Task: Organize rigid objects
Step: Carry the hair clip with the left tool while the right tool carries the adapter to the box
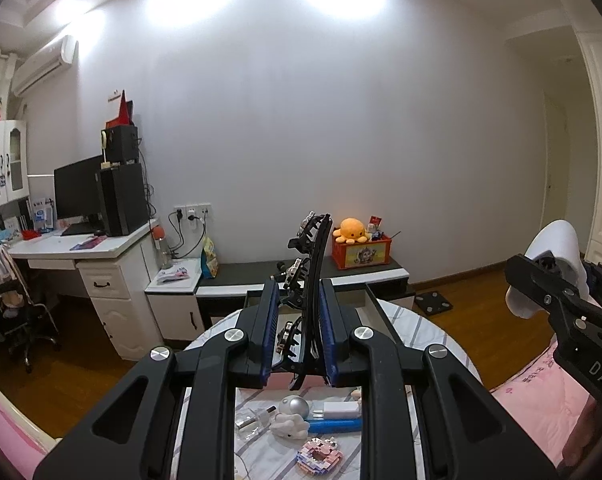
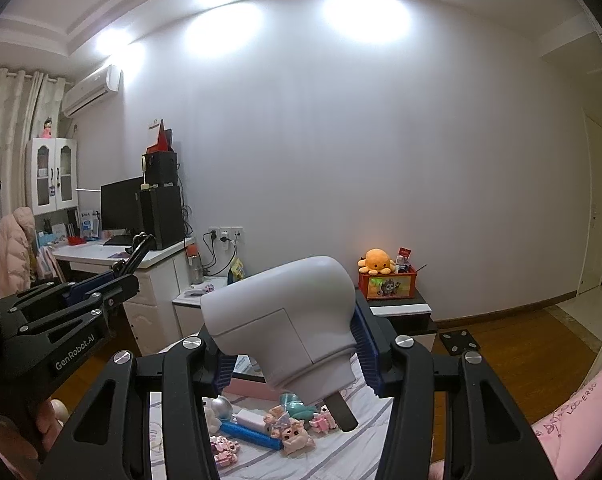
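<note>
Hair clip (image 1: 307, 280), long and black with teeth, stands up in the left claw (image 1: 299, 336), whose pads are pressed tight on it. A grey hair-dryer-shaped thing (image 2: 289, 320) sits clamped in the right claw (image 2: 297, 356). Both are up in the air above the striped bed sheet (image 2: 341, 452), where small toys (image 2: 289, 432) lie close together. To do this well, I think each hand should squeeze firmly, move slowly, and set its thing down on a bare spot, away from the toys.
</note>
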A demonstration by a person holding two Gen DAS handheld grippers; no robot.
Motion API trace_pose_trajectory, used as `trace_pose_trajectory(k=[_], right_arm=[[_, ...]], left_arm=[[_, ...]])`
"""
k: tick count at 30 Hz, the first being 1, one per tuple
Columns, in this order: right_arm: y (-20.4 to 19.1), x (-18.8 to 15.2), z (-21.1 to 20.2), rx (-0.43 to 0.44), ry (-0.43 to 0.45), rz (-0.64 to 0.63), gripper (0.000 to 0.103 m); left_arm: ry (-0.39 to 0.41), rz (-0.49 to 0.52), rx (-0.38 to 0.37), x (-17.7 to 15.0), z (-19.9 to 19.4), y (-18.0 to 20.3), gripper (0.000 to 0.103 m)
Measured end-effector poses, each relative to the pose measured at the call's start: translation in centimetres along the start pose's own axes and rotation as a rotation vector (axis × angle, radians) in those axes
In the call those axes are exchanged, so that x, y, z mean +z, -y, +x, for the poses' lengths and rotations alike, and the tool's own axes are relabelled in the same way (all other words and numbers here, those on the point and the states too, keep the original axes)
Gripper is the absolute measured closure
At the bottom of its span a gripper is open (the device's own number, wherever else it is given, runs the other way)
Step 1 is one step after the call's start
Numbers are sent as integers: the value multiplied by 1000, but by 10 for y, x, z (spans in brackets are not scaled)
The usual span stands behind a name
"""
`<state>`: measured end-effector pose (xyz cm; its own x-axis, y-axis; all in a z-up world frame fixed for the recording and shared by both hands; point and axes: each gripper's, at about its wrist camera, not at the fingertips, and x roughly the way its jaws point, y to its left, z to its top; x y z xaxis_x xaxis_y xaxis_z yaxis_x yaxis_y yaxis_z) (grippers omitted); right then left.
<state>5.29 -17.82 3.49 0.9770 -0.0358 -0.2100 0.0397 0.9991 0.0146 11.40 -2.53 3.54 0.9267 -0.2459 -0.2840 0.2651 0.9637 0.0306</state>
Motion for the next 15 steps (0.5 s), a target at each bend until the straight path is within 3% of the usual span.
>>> trace_pose_trajectory(k=[9,15], right_arm=[[4,0,60,-1,-72,1,51],[8,-15,142,6,-208,16,51]], left_arm=[[-97,6,12,-2,71,-6,83],[-260,14,18,-14,158,-10,83]])
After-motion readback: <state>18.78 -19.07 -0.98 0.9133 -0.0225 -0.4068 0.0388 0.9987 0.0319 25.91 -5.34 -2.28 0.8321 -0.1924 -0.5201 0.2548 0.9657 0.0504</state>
